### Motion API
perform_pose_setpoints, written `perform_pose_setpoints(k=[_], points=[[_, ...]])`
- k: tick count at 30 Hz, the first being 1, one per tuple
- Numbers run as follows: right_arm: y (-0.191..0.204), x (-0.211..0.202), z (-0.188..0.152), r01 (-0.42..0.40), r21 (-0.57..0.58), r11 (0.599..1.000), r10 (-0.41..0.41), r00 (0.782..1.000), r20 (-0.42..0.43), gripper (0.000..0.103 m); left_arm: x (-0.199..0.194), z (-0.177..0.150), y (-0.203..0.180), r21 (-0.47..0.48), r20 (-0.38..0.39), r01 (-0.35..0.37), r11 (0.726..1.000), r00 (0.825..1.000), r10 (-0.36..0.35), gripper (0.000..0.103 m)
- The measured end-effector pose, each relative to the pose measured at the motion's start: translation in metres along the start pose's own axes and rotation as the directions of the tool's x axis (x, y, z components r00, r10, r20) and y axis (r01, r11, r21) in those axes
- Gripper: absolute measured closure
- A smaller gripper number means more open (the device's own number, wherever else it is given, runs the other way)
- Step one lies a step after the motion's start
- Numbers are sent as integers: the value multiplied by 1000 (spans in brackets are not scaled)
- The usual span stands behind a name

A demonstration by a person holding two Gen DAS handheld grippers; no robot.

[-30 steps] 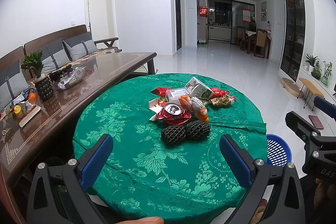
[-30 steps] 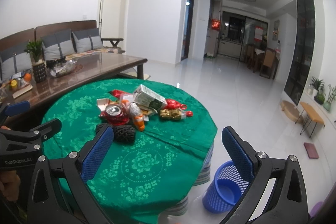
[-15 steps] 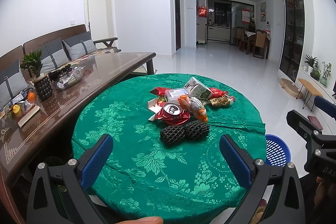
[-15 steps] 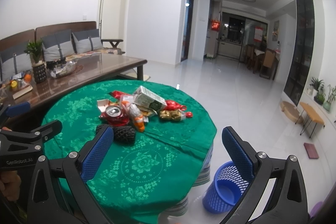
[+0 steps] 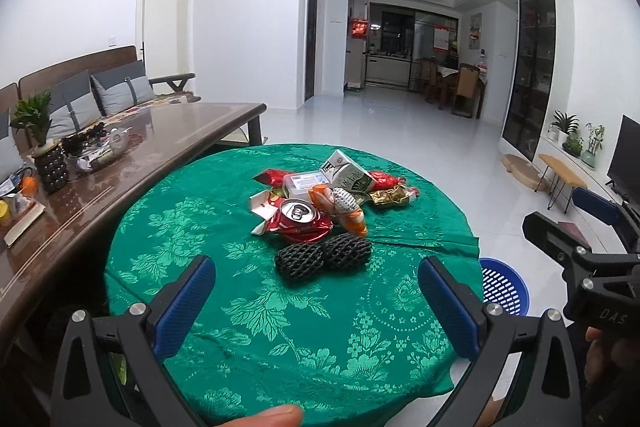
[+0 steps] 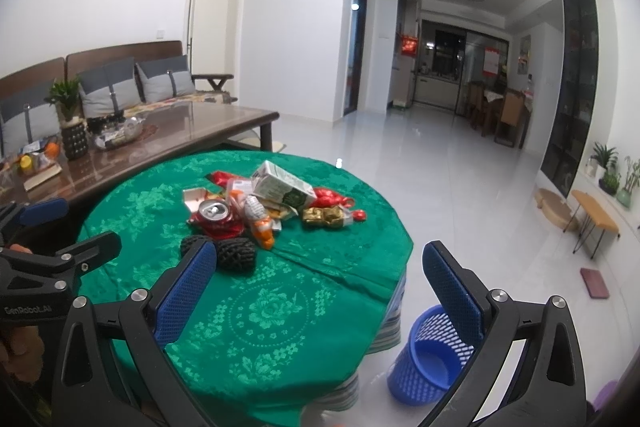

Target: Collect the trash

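Both tools are sitting almost exactly where they were a second ago. The left gripper [image 5: 316, 291] is hovering over the near edge of the round table [image 5: 256, 311], its blue pads spread wide with nothing between them, and the trash pile is appearing only very slightly lower in its view than before. The right gripper [image 6: 320, 279] is likewise hanging wide apart and empty over the table's near right edge, its view barely shifted. A fingertip [image 5: 264, 417] is showing at the bottom of the left view, as earlier.

Just beyond the left pads, two black foam nets [image 5: 322, 255] are lying side by side, touching, on the green cloth; none of the trash has moved. Right behind them a crushed red can [image 5: 298, 221] is resting open end up on a red wrapper, with an orange-and-white packet [image 5: 344, 209] just beside it. Farther back, a clear plastic box [image 5: 304, 185], a green-and-white carton [image 5: 348, 175] tilted on the heap, and gold wrappers [image 5: 390, 195] are making up the rest of the pile.

Off the table's right side, on the white floor, a blue mesh basket [image 6: 430, 355] is standing upright and looks empty. To the left, a long brown table [image 5: 132, 163] is carrying a potted plant [image 5: 38, 131].
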State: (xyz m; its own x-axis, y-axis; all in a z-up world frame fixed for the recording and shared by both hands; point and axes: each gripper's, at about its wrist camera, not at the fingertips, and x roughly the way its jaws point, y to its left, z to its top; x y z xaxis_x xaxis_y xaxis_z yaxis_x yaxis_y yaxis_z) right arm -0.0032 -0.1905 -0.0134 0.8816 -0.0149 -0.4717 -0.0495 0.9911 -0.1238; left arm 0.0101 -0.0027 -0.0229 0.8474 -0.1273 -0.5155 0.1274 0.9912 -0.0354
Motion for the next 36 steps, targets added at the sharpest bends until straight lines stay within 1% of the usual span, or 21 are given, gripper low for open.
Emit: perform_pose_setpoints(k=[5,7,9,11,14,16,18,19,21,23,24,27,29,31,32,33,34,36], points=[[-3,3,-2,-8,10,1000,8,1000,-3,0,17,-3,0,38,-5,18,999,1000,-17,0],[-5,7,-4,-8,15,1000,8,1000,-5,0,35,-6,0,80,-54,18,997,998,-13,0],[-8,12,-8,-2,22,1000,2,1000,-16,0,57,-11,0,137,-116,25,990,993,-9,0],[-11,17,-12,6,27,1000,-6,1000,-27,0,77,-15,2,170,-167,76,983,985,-48,0],[-16,26,-20,21,31,999,-19,999,-51,0,107,-14,9,205,-234,173,964,964,-123,0],[-19,30,-25,28,36,999,-26,998,-65,0,124,-9,9,254,-264,254,933,946,-186,0],[-21,35,-29,35,40,999,-32,996,-78,0,140,-2,8,310,-295,323,894,927,-232,0],[-22,39,-31,39,42,998,-35,996,-87,0,148,0,6,337,-312,346,876,919,-242,0],[-23,43,-34,42,44,998,-37,995,-98,0,167,3,1,401,-335,369,838,911,-241,0],[-24,49,-37,43,45,998,-38,993,-111,0,185,3,-1,426,-375,405,809,893,-250,0],[-24,51,-40,44,44,998,-38,992,-119,0,196,1,-3,435,-399,420,797,883,-248,0],[-26,58,-45,44,42,998,-38,989,-143,0,219,-5,-4,453,-444,453,768,861,-247,0],[-29,62,-49,51,40,998,-44,987,-158,0,226,-8,-2,441,-459,482,757,846,-271,0],[-35,68,-53,62,44,997,-53,984,-173,0,228,-8,0,417,-474,522,745,824,-312,1],[-38,70,-54,66,47,997,-57,982,-179,0,228,-8,2,405,-479,539,739,813,-331,3],[-40,73,-55,70,54,996,-58,980,-188,0,228,-8,2,389,-488,562,730,798,-353,16],[-42,76,-56,72,61,996,-58,979,-196,0,227,-8,3,376,-498,575,727,787,-365,25],[-45,80,-57,73,72,995,-57,977,-207,0,227,-9,4,348,-520,584,734,771,-368,57]])
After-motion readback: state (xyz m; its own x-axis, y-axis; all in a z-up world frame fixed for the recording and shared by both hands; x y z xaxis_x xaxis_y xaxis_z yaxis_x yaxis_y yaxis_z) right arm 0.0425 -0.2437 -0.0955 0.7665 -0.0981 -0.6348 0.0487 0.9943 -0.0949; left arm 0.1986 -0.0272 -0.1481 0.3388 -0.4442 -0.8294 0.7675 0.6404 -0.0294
